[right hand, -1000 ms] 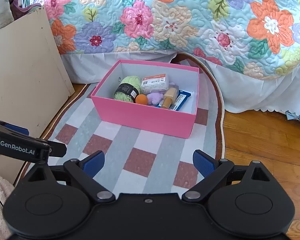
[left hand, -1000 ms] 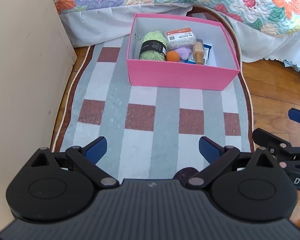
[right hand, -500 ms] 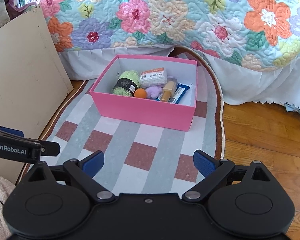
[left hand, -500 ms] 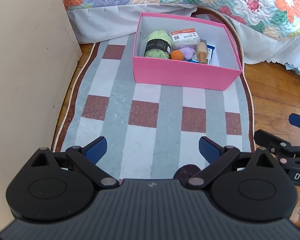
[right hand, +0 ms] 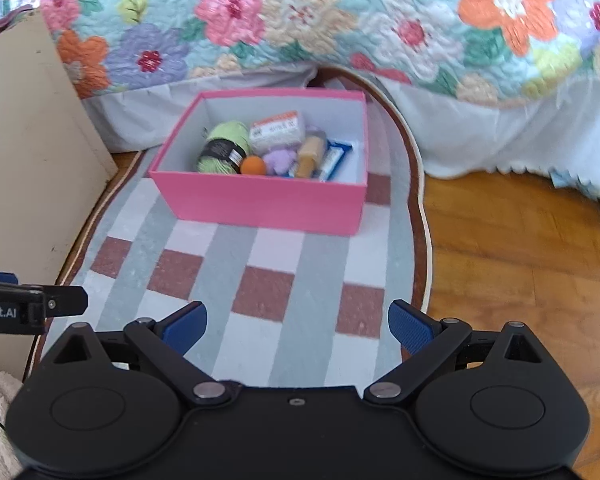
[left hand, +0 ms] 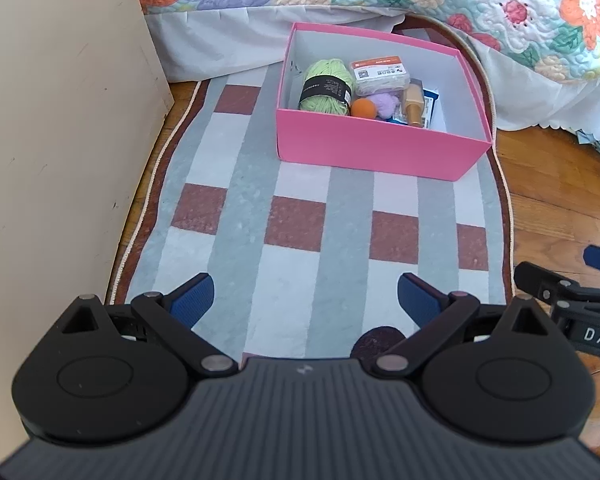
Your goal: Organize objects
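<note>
A pink box point(left hand: 376, 152) point(right hand: 260, 202) stands on a checked rug, far ahead of both grippers. Inside it lie a green yarn ball point(left hand: 326, 86) point(right hand: 222, 146), an orange ball point(left hand: 364, 109) point(right hand: 253, 166), a lilac fluffy thing point(left hand: 384, 102) point(right hand: 279, 160), a clear packet with an orange label point(left hand: 378, 74) point(right hand: 276, 130), a tan bottle point(left hand: 414, 104) point(right hand: 310, 152) and a blue pack point(right hand: 334, 160). My left gripper point(left hand: 305, 300) hangs open and empty above the near end of the rug. My right gripper point(right hand: 298, 326) is also open and empty, to the right of the left one.
The rug point(left hand: 300, 208) lies between a cream cabinet side point(left hand: 60, 140) on the left and bare wooden floor point(right hand: 520, 248) on the right. A bed with a floral quilt point(right hand: 340, 20) and white skirt rises just behind the box.
Both grippers have drawn back and risen from the box, so it looks smaller and farther. The left view has swung a little leftward. Both stay open and empty.
</note>
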{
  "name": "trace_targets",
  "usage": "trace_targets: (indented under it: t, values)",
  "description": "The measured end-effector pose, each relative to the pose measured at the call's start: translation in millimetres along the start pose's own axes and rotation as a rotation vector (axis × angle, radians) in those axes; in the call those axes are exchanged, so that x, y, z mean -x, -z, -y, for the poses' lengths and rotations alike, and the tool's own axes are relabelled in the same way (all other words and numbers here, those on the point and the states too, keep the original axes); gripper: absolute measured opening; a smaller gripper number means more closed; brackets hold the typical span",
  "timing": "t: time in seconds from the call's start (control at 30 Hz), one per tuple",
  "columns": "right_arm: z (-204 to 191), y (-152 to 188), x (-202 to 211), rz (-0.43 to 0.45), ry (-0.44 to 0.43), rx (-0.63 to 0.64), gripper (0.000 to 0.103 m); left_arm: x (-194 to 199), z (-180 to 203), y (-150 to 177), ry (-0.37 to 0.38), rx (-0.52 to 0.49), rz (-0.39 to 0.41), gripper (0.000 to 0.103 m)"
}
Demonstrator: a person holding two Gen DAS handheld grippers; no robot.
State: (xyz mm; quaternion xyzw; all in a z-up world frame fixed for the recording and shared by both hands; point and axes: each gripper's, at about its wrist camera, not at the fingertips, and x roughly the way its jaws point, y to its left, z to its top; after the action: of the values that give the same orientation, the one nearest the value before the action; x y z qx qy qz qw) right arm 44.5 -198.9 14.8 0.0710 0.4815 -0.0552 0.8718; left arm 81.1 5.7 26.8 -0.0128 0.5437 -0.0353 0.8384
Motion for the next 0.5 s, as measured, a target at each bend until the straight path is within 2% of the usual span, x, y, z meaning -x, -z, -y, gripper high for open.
trace_targets:
  t: [0.2,0.5]
  values:
    - [0.4,1.4,-2.5,-0.022,0.042,-0.014,0.099,-4.2,1.8,1.6,-0.01,-0.004,-0.022,0.1]
    - [5.7,0.1,-2.0,-0.027,0.045,-0.025,0.099,-4.3,2.4,2.8,-0.021,-0.014,-0.037,0.1]
